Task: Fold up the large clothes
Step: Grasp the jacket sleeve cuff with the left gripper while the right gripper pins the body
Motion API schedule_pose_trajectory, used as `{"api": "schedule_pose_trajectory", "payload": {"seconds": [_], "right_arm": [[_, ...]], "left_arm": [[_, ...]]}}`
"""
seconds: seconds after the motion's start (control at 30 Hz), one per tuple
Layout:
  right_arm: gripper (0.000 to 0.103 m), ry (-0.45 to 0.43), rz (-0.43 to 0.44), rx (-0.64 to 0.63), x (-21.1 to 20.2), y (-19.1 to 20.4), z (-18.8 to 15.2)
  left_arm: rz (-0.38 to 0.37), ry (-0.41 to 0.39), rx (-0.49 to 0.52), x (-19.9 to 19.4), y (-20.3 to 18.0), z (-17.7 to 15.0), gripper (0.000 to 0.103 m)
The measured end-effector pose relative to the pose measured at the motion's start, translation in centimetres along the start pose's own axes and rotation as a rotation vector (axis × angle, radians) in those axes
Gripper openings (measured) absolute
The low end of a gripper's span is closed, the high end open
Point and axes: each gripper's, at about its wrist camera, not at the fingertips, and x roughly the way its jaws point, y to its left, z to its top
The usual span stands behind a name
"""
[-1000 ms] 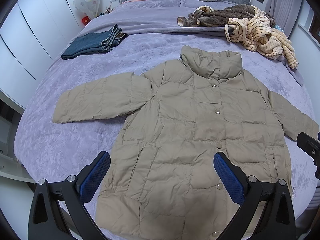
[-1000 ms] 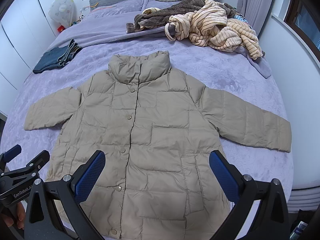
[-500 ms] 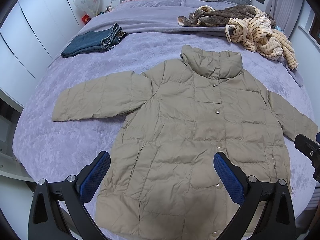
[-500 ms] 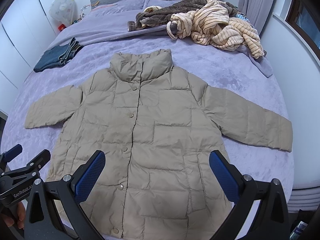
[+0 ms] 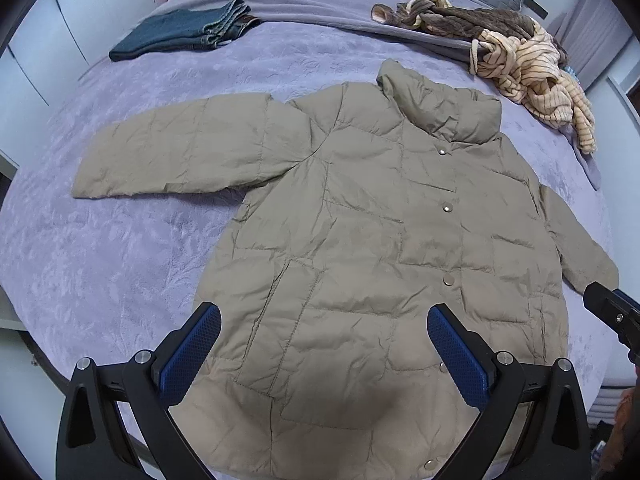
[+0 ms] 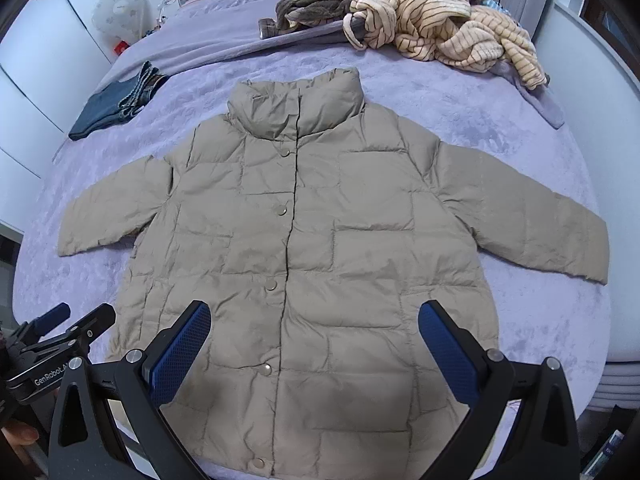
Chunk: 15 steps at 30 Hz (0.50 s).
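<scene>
While jacket lies flat, jeans sit nr.

Your left gripper has black arms, blue textured pads and silver screws. Your right gripper matches it. White "GenRobot" lettering marks the left one's side.

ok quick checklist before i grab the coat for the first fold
1. Coat flat, front up, on the bed: ok.
2. Snaps closed: ok on those visible.
3. Both sleeves spread out, not tucked under: ok.
4. Left gripper open, holding nothing: ok.
5. Right gripper open, holding nothing: ok.
6. Jeans and clothes pile apart from the coat: ok.
</scene>
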Motion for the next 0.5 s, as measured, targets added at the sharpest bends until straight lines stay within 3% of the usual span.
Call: {"api": "schedule_pose_trajectory", "payload": {"seconds": [0.23,0.37,0.5], "right_arm": [[0.103,0.021,0.114,0.045,4.3,3.0,0.9],[0.103,0.122,0.160,0.027,8.3,6.4,1.0],[0.103,0.158,0.185,-0.001,11.3,9.4,1.1]], "left_arm": [[-0.147,-0.008,-0.189,4.7,8.5,2.8,0.103],[-0.211,-0.040,-0.314,8.8,14.5,5.1,0.103],[-0.268,-0.086,-0.453,13.0,20.8,7.6,0.103]]}}
